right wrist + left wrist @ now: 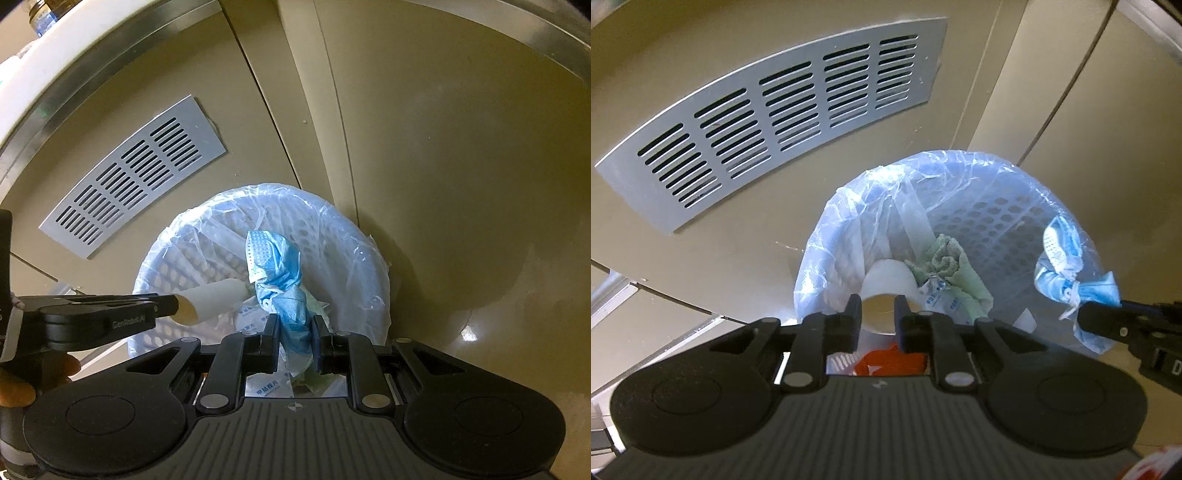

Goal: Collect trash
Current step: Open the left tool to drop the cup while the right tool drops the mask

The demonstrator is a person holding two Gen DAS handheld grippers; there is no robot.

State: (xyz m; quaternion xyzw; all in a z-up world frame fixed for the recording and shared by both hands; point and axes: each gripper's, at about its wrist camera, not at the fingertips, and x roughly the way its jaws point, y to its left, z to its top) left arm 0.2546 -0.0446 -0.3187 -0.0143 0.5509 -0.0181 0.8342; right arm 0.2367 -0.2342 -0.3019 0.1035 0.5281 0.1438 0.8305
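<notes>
Both grippers hang over the bin (354,266), a perforated basket lined with a clear bag, standing on the floor by a vent (136,173) at its 10 o'clock. The right gripper (295,339) is clamped on a crumpled blue mask (280,273). The left gripper (878,314) has a white roll (210,301) at its fingertips, fingers slightly parted; whether they still press it I cannot tell. A green cloth (945,262) lies inside.

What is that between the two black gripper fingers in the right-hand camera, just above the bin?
A crumpled blue face mask, pinched by the right gripper and hanging over the lined white bin. The right wrist view shows it best.
</notes>
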